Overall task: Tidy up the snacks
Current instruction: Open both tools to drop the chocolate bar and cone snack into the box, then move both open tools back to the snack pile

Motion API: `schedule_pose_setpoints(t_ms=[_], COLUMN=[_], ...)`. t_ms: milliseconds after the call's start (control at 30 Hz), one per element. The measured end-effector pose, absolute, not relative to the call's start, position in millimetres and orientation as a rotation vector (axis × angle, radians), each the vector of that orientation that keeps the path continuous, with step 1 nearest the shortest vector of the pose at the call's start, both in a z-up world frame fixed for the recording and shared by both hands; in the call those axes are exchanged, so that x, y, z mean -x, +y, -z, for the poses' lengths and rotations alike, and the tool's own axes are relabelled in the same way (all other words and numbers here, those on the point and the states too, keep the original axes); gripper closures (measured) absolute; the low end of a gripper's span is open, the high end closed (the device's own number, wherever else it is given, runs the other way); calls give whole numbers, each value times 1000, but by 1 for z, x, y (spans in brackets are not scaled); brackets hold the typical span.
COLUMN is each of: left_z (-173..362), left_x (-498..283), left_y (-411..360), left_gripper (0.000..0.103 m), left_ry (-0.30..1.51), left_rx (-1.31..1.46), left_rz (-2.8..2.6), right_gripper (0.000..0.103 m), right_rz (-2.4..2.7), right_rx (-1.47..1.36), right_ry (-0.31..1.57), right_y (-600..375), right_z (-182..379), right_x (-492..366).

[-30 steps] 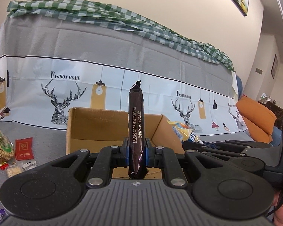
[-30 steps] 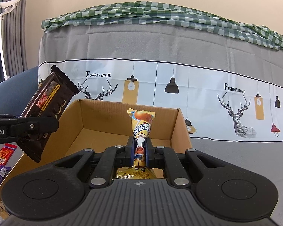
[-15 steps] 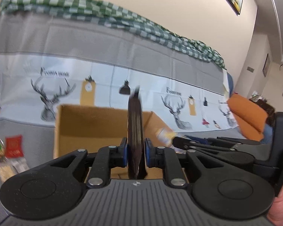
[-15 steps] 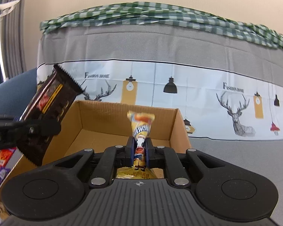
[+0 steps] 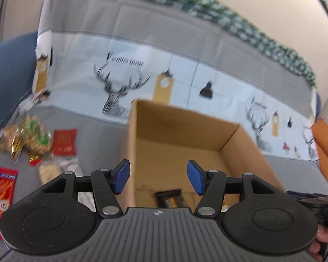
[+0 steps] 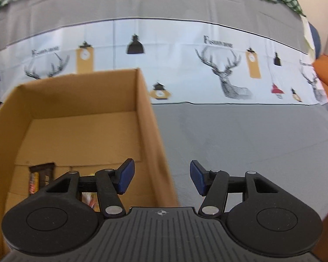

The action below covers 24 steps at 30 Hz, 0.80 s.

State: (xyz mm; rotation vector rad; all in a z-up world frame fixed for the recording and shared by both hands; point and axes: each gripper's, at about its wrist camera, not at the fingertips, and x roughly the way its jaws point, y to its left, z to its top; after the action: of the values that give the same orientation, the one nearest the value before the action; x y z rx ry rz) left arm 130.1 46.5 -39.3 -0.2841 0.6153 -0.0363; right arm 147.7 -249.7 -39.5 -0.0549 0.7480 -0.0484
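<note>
Square cardboard box (image 5: 240, 150) — glossy dark wrapper (image 5: 169, 197)

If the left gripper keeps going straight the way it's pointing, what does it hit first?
Probably the cardboard box: its near-left wall lies just inside the left gripper, whose opening jaws hold nothing. Slightly to the right, it would enter the box above the dark snack bar. Depth is unclear.

Deer-print sofa cover (image 6: 207, 69), cream wall (image 5: 229, 4)

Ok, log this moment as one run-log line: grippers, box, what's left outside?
left gripper: opening, nothing between pads | right gripper: opening, nothing between pads | cardboard box: dark snack bar inside | loose snacks: outside box
</note>
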Motion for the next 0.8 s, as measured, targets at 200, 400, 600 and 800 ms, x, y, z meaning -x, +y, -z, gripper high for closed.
schedule_pose_setpoints(t_ms=[200, 400, 600, 800], left_z=[45, 48, 48, 39], left_x=[-131, -131, -131, -123], left_y=[37, 30, 29, 36], left_gripper=[39, 40, 40, 38], left_ry=[656, 656, 651, 589], left_rx=[216, 213, 208, 200], left_rz=[55, 96, 94, 82], right_gripper=[69, 80, 80, 69], right_rz=[60, 81, 77, 71], right_rx=[53, 38, 27, 0], right_ry=[823, 824, 824, 713], right_y=[-256, -262, -266, -266], right_z=[51, 50, 47, 30], right_x=[-148, -148, -147, -137])
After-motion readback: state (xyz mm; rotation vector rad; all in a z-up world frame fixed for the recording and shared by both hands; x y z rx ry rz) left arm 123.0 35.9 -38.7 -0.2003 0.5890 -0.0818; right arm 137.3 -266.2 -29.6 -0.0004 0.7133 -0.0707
